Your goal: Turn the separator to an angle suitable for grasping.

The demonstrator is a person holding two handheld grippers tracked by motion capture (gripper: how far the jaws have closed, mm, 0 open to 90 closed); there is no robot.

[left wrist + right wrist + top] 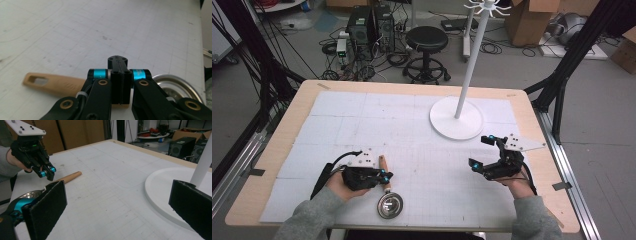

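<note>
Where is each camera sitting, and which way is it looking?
High view: sits above the table, looking forward and down; both forearms come in, with the left claw over a ladle and the right claw near the white stand.
Left claw view: rides on the left claw, looking along its shut jaws at the ladle's wooden handle.
Right claw view: rides on the right claw, jaws open, facing the person's other hand.
All three share the ladle.

one ladle [388, 192], one white stand [457, 122], two grippers.
</note>
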